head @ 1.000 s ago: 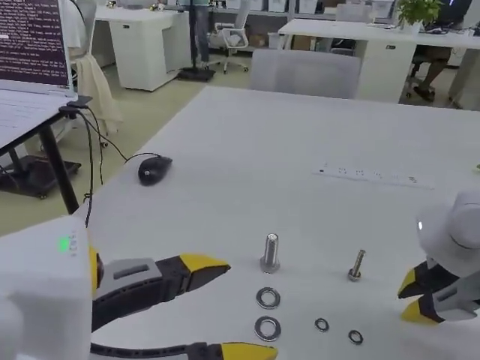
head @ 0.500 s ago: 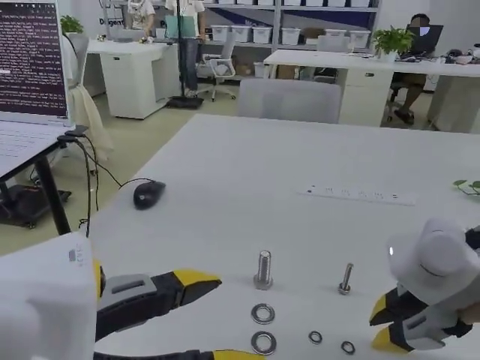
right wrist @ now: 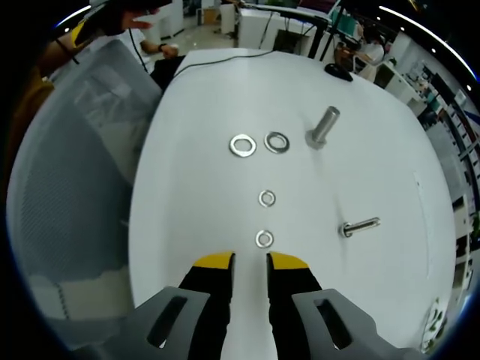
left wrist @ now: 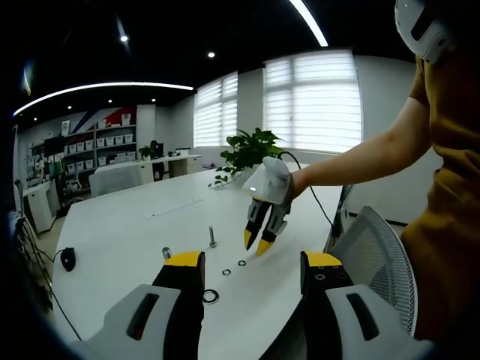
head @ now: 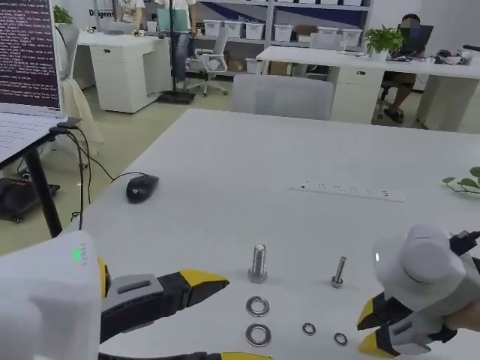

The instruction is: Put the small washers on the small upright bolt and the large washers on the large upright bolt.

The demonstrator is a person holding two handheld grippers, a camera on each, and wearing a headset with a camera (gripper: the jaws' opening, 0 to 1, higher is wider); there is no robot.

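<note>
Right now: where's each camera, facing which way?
Head view: on the headset, facing forward and down at the white table; yellow-tipped left claw and right claw show.
Left gripper view: on the left claw, facing across at the right claw and the person's arm; own jaws show.
Right gripper view: on the right claw, facing down at small silver washers; own jaws show.
Shared: large upright silver bolt, small upright silver bolt.

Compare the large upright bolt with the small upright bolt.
The large bolt is thick and somewhat taller; the small bolt is thin and shorter. In the head view the large bolt stands just behind the two large washers, the small bolt behind the two small washers. Both are silvery, stand upright on the white table, and carry no washer yet.
</note>
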